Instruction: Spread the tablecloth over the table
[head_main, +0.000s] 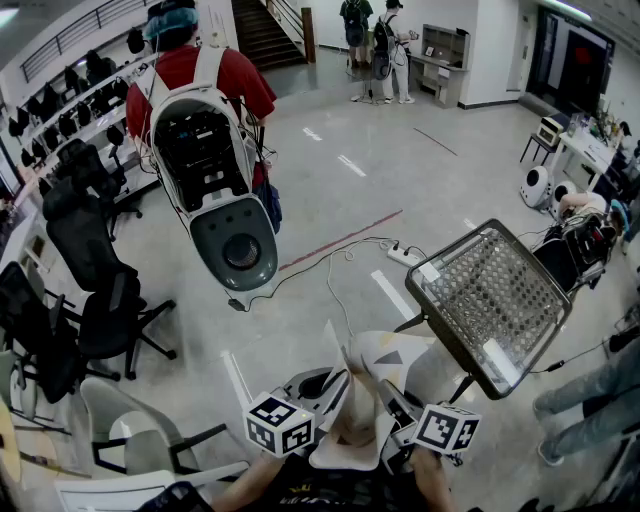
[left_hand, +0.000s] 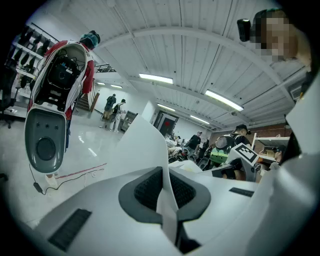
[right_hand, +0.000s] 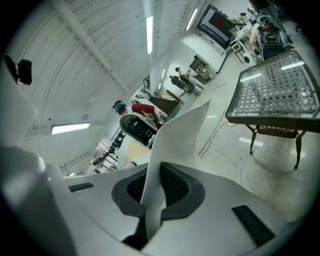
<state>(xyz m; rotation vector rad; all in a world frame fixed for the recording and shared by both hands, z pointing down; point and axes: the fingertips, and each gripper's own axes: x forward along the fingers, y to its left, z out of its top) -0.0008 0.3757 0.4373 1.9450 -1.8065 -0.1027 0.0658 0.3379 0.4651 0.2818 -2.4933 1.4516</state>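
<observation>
The white tablecloth (head_main: 362, 392) hangs bunched between my two grippers at the bottom of the head view. My left gripper (head_main: 330, 392) is shut on one edge of it, and a stiff white fold (left_hand: 148, 146) rises from between the dark pads (left_hand: 148, 190). My right gripper (head_main: 388, 402) is shut on another edge; the cloth (right_hand: 181, 131) stands up from its pads (right_hand: 176, 186). The small square table (head_main: 493, 302), with a patterned glass top on dark legs, stands ahead to the right (right_hand: 276, 91), apart from both grippers.
A person in red carrying a white shell-like pack (head_main: 214, 172) stands ahead on the left. Black office chairs (head_main: 82, 292) line the left side. A power strip and cables (head_main: 402, 256) lie on the floor before the table. Someone's legs (head_main: 590, 402) are at the right.
</observation>
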